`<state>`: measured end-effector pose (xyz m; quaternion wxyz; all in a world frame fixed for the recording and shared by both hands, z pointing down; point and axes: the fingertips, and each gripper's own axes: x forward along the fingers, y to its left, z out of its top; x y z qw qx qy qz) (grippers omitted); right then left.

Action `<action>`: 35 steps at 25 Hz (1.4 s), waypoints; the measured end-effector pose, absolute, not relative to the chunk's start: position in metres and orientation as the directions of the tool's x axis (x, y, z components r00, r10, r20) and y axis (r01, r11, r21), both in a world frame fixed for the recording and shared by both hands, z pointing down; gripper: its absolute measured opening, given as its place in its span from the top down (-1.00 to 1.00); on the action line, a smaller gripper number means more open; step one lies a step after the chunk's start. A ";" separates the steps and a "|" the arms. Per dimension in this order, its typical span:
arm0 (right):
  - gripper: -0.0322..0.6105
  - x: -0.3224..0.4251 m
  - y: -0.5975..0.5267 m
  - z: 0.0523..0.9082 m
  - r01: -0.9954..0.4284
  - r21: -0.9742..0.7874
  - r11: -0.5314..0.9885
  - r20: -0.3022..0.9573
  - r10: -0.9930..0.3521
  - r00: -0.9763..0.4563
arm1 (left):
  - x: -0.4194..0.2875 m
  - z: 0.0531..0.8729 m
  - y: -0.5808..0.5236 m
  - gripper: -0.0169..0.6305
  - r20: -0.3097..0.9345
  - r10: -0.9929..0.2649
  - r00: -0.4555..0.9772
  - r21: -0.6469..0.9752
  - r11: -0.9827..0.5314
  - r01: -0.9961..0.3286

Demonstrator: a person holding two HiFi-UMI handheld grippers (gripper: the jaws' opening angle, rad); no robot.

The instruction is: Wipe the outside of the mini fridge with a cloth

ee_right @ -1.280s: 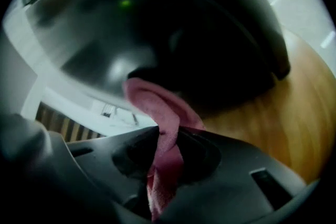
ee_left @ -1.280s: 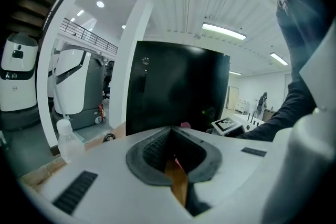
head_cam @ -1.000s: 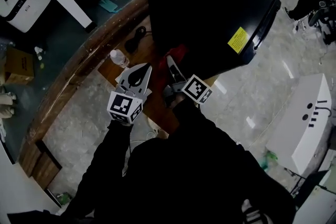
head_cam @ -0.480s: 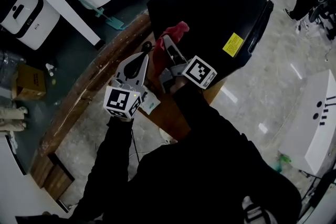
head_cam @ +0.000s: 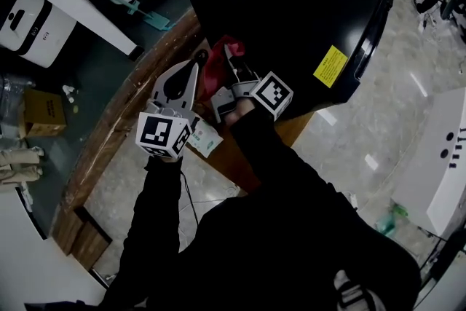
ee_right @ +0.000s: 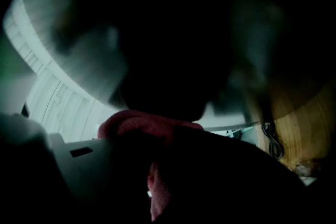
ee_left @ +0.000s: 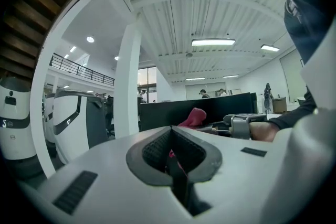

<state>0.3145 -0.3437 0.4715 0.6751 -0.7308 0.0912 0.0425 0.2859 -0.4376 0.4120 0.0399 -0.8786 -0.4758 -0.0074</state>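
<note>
The black mini fridge (head_cam: 291, 4) stands on a wooden table (head_cam: 131, 102). My right gripper (head_cam: 231, 54) is shut on a red cloth (head_cam: 217, 58) and holds it against the fridge's near left side wall. In the right gripper view the cloth (ee_right: 142, 123) bunches between the jaws, with the dark fridge wall (ee_right: 168, 50) close ahead. My left gripper (head_cam: 191, 69) hovers just left of the cloth, its jaws together and holding nothing. In the left gripper view the cloth (ee_left: 194, 117) and the right gripper (ee_left: 239, 124) show against the fridge (ee_left: 220, 105).
A yellow label (head_cam: 331, 65) sits on the fridge near its door edge. A black cable (ee_right: 270, 139) lies on the table by the fridge. A white-green packet (head_cam: 204, 142) lies under my left arm. White machines (head_cam: 29, 14) and a cardboard box (head_cam: 44, 113) stand at left.
The right gripper has slid the red cloth along the fridge's side, away from me and then a little back to the left. The left gripper stayed beside it, shut.
</note>
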 end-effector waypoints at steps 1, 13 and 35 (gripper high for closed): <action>0.59 0.319 -0.343 0.481 -0.172 -0.984 -0.047 -0.169 -0.074 0.983 | 0.292 0.417 -0.434 0.93 0.062 0.834 0.549 -0.057 -0.546 0.836; 0.59 0.331 -0.348 0.640 0.039 -0.999 0.034 0.036 -0.072 0.997 | 0.316 0.572 -0.403 0.93 0.317 0.824 0.469 0.036 -0.504 0.863; 0.60 0.314 -0.336 0.826 0.353 -0.921 -0.163 0.369 -0.079 0.926 | 0.295 0.685 -0.401 0.93 0.481 0.786 0.389 0.104 -0.492 0.864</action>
